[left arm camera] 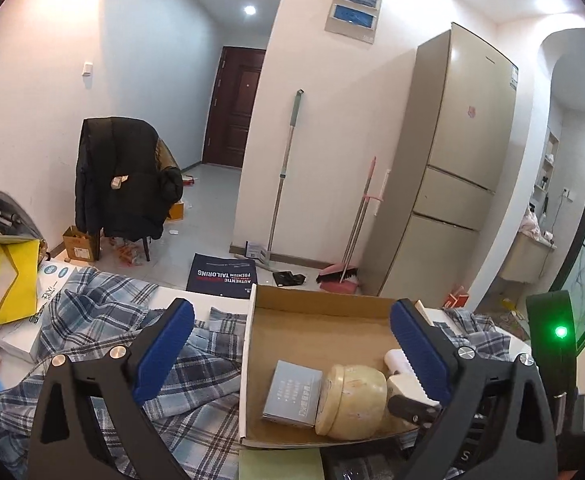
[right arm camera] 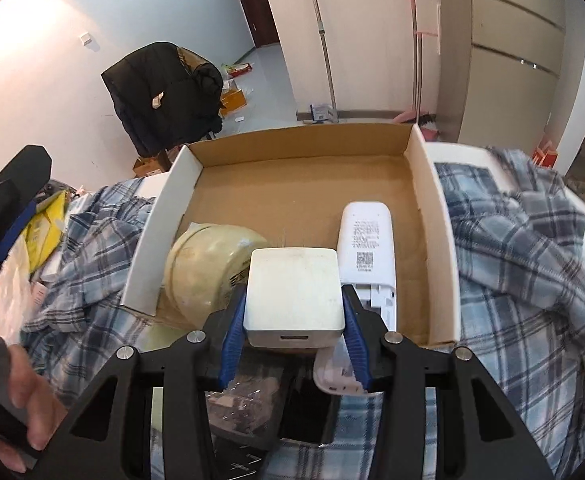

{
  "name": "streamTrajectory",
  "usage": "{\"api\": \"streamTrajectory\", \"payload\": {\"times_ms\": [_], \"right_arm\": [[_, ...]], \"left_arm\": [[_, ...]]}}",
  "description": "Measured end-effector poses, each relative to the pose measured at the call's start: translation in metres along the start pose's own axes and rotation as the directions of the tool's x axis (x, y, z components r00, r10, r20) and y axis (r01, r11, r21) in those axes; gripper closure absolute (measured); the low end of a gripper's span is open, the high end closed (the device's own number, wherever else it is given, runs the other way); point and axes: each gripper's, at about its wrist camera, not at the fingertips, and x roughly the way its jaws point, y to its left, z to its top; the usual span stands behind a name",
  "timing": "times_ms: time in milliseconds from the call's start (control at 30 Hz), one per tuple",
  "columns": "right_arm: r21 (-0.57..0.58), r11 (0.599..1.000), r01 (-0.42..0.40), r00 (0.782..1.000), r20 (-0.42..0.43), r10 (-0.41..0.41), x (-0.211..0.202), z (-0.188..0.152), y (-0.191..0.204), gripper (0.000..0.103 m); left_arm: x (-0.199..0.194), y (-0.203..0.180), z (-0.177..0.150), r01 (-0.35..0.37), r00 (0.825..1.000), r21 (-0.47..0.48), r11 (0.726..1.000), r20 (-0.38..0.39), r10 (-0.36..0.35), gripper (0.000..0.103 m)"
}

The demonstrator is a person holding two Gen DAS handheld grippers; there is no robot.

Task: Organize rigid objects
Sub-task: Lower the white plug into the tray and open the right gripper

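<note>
Fingers of the right gripper (right arm camera: 294, 320) are clamped on the sides of a white adapter (right arm camera: 294, 294), lower centre of the right wrist view, held at the near edge of the box (right arm camera: 424, 184). The left gripper (left arm camera: 292, 344) stands spread wide with nothing between its blue pads, hovering at the box's near end, low in the left wrist view.

Progress, as judged: partly done. Three items already lie in the box; the adapter is not yet set down. Dark items below the right gripper, at the bottom of the frame, appear still unsorted; their nature is unclear.

Materials, largest first:
- Plaid cloth (right arm camera: 524, 264): soft, rumpled, blue-grey check, spread under and around the box.
- Box: shallow corrugated cardboard tray, brown inside, white outside, straight walls.
- Jar (left arm camera: 352, 400): cream, round, smooth plastic, lying on its side, centre of the box.
- Remote (right arm camera: 366, 248): long, white, hard plastic, printed back uppermost, right of the jar.
- Grey box (left arm camera: 292, 394): flat, rectangular, matt, left of the jar.
- Adapter: squarish, rounded corners, smooth, slightly soiled, a slot in its near face.
</note>
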Motion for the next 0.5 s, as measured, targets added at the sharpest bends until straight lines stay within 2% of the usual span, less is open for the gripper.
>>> {"api": "streamTrajectory", "payload": {"times_ms": [333,433,500], "right_arm": [[-0.066,0.996,0.058,0.998,0.015,-0.058,0.013,0.011,-0.001,0.059],[-0.076,0.996,0.041,0.999,0.013,-0.040,0.012,0.010,0.002,0.059],[-0.073,0.997,0.019,1.000,0.015,-0.018,0.009,0.009,0.001,0.051]], "left_arm": [[0.001,-0.004,-0.004,0.007,1.000,0.005,1.000,-0.009,-0.007,0.003],[0.002,-0.002,-0.004,0.009,1.000,0.008,1.000,-0.013,-0.009,0.003],[0.002,-0.002,-0.004,0.010,1.000,0.009,1.000,-0.012,-0.010,0.003]]}}
